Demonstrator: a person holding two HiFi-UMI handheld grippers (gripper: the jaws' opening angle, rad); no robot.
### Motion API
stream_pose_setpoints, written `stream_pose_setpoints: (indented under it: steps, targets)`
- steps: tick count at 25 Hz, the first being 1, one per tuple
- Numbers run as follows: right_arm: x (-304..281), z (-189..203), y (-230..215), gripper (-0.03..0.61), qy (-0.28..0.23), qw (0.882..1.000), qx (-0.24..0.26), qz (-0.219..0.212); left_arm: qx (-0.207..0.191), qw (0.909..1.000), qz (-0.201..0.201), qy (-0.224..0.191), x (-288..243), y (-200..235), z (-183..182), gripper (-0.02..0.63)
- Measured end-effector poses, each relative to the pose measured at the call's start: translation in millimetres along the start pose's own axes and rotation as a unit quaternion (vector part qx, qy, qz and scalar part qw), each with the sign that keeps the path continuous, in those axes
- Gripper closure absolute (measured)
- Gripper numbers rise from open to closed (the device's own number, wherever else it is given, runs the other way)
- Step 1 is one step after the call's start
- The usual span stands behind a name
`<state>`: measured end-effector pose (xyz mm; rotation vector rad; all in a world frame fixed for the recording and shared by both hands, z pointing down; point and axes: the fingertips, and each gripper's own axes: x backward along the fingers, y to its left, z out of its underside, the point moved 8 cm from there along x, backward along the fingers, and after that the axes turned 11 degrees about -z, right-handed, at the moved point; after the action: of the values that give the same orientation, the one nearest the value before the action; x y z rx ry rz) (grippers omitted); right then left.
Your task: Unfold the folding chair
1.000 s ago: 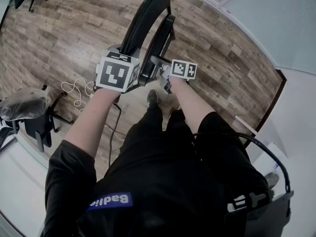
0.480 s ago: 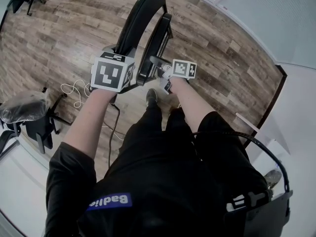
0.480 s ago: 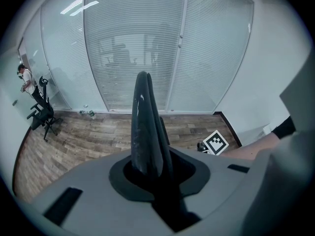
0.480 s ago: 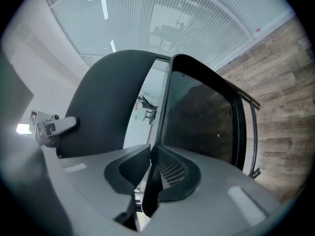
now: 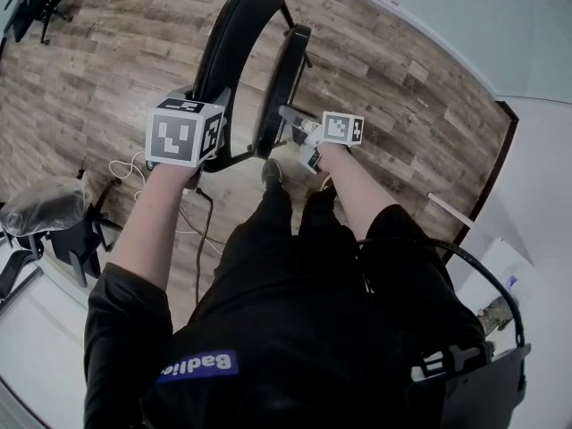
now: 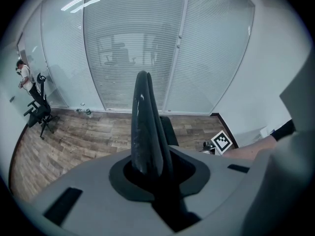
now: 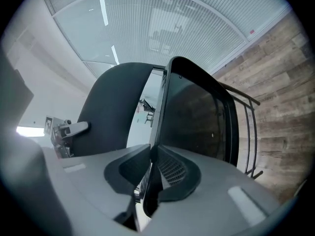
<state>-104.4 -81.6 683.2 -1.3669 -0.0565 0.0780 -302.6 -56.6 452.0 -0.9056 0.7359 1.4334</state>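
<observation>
The black folding chair stands on the wood floor in front of me, partly spread. In the head view its curved backrest (image 5: 225,38) is at the left and its seat panel (image 5: 286,65) at the right, with a gap between them. My left gripper (image 5: 211,147) is shut on the backrest's top edge (image 6: 145,127), which stands up between its jaws. My right gripper (image 5: 293,120) is shut on the thin edge of the seat (image 7: 197,117). In the right gripper view the backrest (image 7: 110,109) and the left gripper (image 7: 66,130) show at the left.
An office chair (image 5: 49,206) stands at the left with a white cable (image 5: 134,164) on the floor beside it. Glass walls with blinds (image 6: 138,48) close the room. A person and another office chair (image 6: 40,113) are far off at the left wall.
My left gripper has drawn the backrest to the left, and the gap between backrest and seat has widened. My right gripper has shifted slightly right at the seat edge.
</observation>
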Motion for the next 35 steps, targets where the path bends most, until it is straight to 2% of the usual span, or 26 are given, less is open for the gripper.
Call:
stream_pose_setpoints:
  steps: [10, 19, 23, 28, 30, 35]
  targets:
    - [115, 6, -33, 0.522, -0.069, 0.997, -0.025, 0.027, 0.027, 0.9989, 0.039, 0.0, -18, -12, 10, 0.546]
    - [190, 15, -74, 0.525, -0.129, 0.99, -0.052, 0.035, 0.033, 0.9983, 0.048, -0.009, -35, -33, 11, 0.548]
    - [214, 10, -89, 0.523, -0.146, 0.989, -0.009, 0.012, 0.036, 0.9979, 0.052, -0.009, -43, -42, 11, 0.547]
    - [257, 26, -122, 0.517, -0.178, 0.982, -0.05, 0.05, 0.04, 0.9973, 0.062, -0.005, -58, -51, 17, 0.548]
    - [267, 22, -134, 0.515, -0.178, 0.983, -0.031, 0.036, 0.042, 0.9969, 0.066, -0.007, -65, -51, 16, 0.548]
    - [289, 25, -157, 0.514, -0.184, 0.982, -0.033, 0.018, 0.053, 0.9952, 0.081, -0.012, -78, -46, 26, 0.548]
